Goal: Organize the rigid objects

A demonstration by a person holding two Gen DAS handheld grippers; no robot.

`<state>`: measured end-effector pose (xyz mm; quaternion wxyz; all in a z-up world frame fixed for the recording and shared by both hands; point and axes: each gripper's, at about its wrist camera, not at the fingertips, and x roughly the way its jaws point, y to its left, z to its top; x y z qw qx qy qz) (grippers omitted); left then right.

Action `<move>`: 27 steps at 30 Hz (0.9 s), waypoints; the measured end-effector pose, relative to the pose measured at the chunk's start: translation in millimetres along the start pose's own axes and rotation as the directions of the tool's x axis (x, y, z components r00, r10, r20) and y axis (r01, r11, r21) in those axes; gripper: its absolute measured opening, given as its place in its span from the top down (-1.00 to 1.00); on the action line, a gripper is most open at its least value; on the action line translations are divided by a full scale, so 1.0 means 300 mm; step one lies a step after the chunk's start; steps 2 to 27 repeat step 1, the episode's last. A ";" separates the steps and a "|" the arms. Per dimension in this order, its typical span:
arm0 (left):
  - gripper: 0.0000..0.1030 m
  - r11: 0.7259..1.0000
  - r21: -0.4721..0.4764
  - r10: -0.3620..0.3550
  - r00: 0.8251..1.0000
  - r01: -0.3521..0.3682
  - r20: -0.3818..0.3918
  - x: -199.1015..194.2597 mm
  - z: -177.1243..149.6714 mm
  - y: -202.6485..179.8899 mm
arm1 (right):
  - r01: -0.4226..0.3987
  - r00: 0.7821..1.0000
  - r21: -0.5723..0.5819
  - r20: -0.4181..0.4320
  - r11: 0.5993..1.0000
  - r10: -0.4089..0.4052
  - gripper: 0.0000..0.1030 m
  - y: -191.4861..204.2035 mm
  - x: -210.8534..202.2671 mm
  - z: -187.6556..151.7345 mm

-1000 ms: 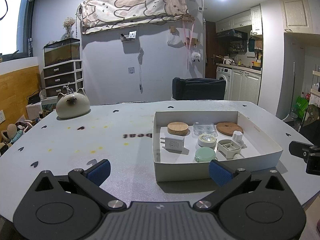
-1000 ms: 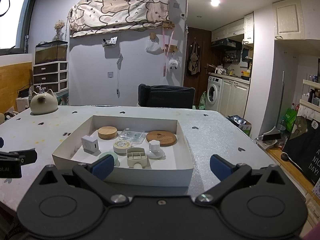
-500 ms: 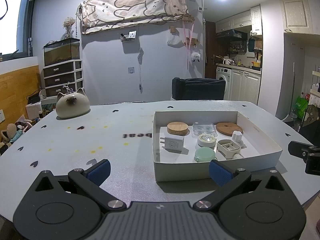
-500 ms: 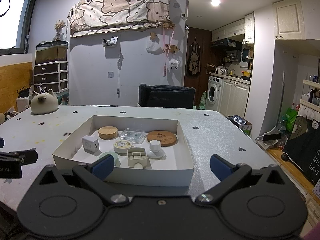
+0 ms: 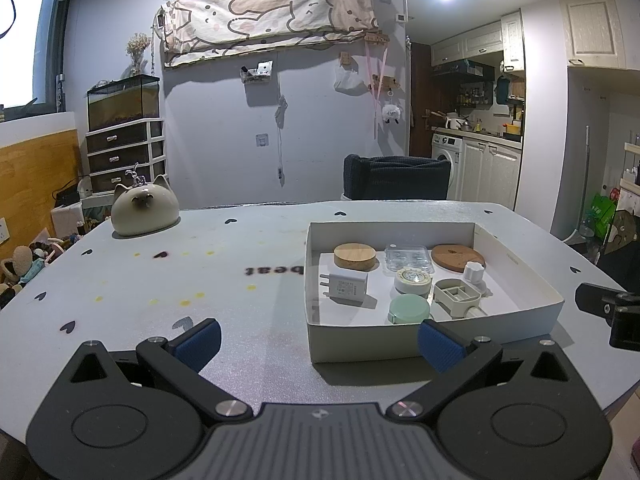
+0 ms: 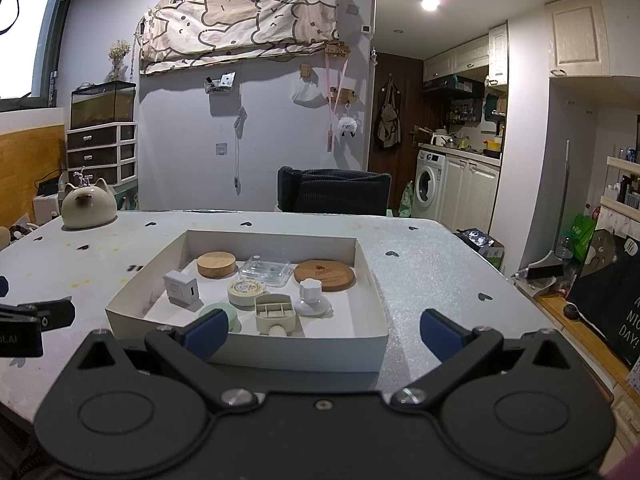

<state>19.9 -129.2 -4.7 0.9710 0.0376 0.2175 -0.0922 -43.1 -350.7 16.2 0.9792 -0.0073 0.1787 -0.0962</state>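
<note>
in the left wrist view your left gripper [image 5: 318, 340] gapes wide and empty, the white box [image 5: 516, 268] at right of centre. in the right wrist view your right gripper [image 6: 324, 334] is equally spread, empty; its left pad could snag the box's near wall.

Home: washing machine [image 6: 427, 185], kitchen cabinets [image 6: 472, 192]

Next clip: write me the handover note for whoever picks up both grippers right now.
Left hand-held gripper: open, empty, short of the box.
Right hand-held gripper: open, empty, at the box's near wall.
In the box: charger, wooden lid, clear case, cork coaster, tape roll, green tin, divided holder, white knob.
Done: nothing lifted out.
Left: all the sorting.
</note>
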 end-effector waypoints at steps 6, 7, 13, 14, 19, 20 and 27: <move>-1.00 1.000 0.000 0.000 1.000 0.000 0.000 0.000 0.000 0.000 | 0.000 1.000 0.000 0.000 1.000 0.000 -1.00 -0.002 0.001 0.001; -1.00 1.000 0.000 0.000 1.000 0.000 0.000 0.000 0.000 0.000 | 0.000 1.000 0.000 0.000 1.000 0.000 -1.00 -0.002 0.001 0.001; -1.00 1.000 0.000 0.000 1.000 0.000 0.000 0.000 0.000 0.000 | 0.000 1.000 0.000 0.000 1.000 0.000 -1.00 -0.002 0.001 0.001; -1.00 1.000 0.000 0.000 1.000 0.000 0.000 0.000 0.000 0.000 | 0.000 1.000 0.000 0.000 1.000 0.000 -1.00 -0.002 0.001 0.001; -1.00 1.000 0.000 0.000 1.000 0.000 0.000 0.000 0.000 0.000 | 0.000 1.000 0.000 0.000 1.000 0.000 -1.00 -0.002 0.001 0.001; -1.00 1.000 0.000 0.000 1.000 0.000 0.000 0.000 0.000 0.000 | 0.000 1.000 0.000 0.000 1.000 0.000 -1.00 -0.002 0.001 0.001; -1.00 1.000 0.000 0.000 1.000 0.000 0.000 0.000 0.000 0.000 | 0.000 1.000 0.000 0.000 1.000 0.000 -1.00 -0.002 0.001 0.001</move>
